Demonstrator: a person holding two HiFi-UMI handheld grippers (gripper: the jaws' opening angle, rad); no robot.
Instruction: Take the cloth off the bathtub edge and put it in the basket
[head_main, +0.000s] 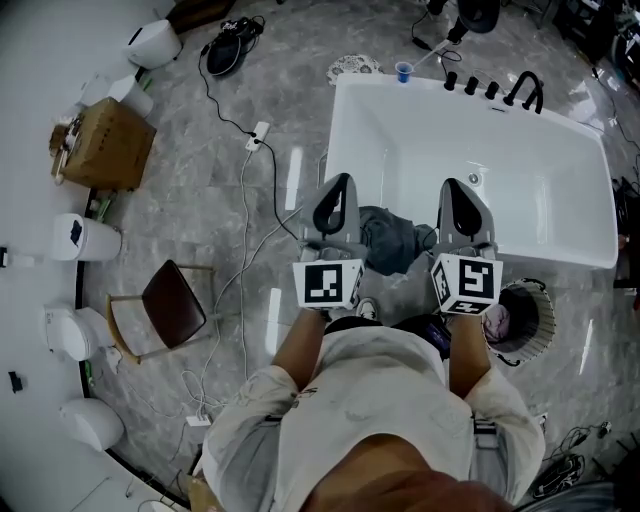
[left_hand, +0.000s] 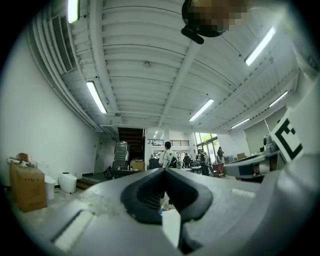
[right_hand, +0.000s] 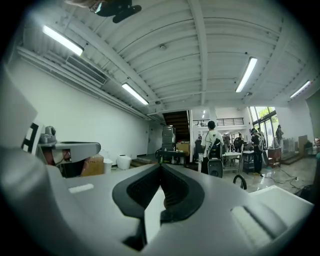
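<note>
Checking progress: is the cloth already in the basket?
No, the cloth lies draped over the bathtub edge, outside the basket.

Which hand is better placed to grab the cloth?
Likely right. The cloth lies between the left gripper and right gripper, both shut, but the basket stands by the right one.

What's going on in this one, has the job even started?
A person holds a tool in each hand above the near edge of a white bathtub. The left tool and right tool both have their jaws together with nothing between them. The dark grey cloth lies bunched on that edge, between the two tools, and neither grips it. The basket stands on the floor at the person's right. The pick-up has not begun.
</note>
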